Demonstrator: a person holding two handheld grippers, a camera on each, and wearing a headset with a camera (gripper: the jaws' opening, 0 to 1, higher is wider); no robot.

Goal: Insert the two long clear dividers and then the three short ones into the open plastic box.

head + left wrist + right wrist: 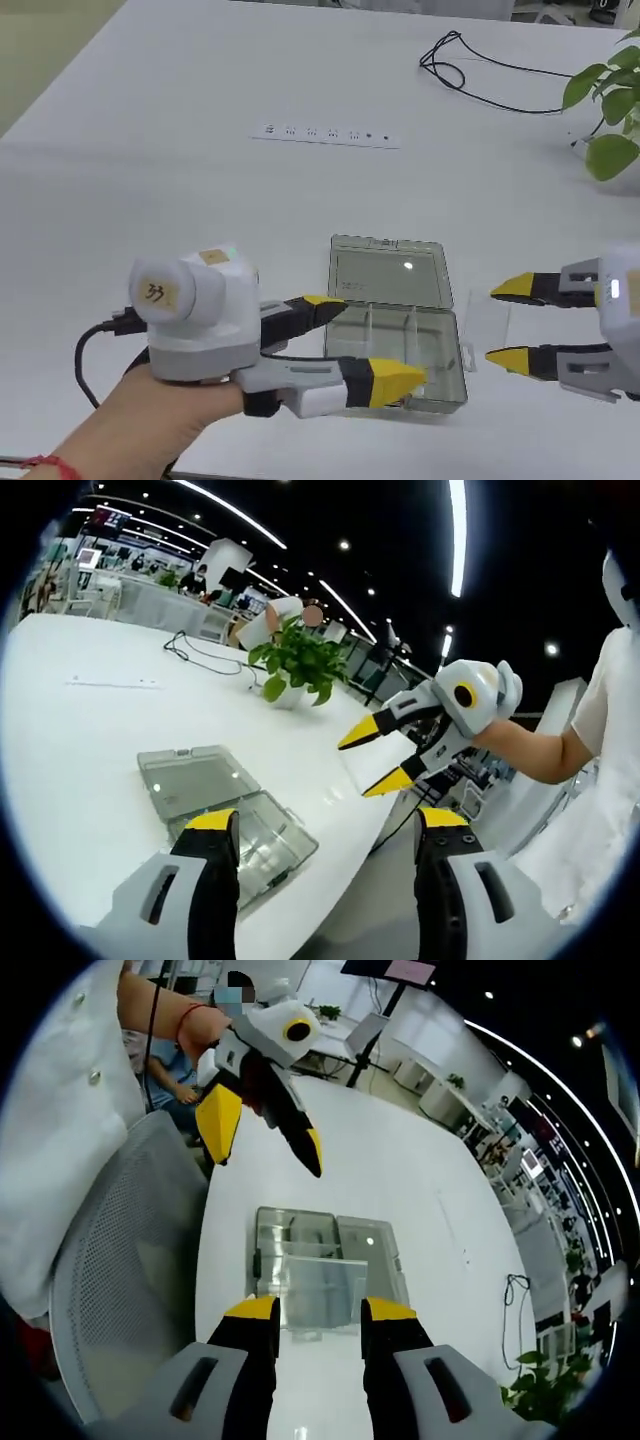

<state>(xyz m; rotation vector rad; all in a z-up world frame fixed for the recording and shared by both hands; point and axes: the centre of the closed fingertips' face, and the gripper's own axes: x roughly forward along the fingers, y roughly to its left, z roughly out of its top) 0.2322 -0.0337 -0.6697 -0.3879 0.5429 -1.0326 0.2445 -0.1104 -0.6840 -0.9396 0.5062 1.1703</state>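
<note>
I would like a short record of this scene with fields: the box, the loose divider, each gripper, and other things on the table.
Box: clear plastic box, lid open, on the white table
Divider: a clear divider lies right of the box
Left gripper: open, holds nothing, over the box's left part
Right gripper: open, holds nothing, tips close to the divider
Other: power strip, black cable, plant

A small tan sticker (155,293) on the rear of the left hand-held gripper (375,340) is carrying the handwritten number "33". A second tan sticker (212,257) on its top is showing nothing legible, and the markings on the power strip (325,134) are coming out too small to read.
</note>
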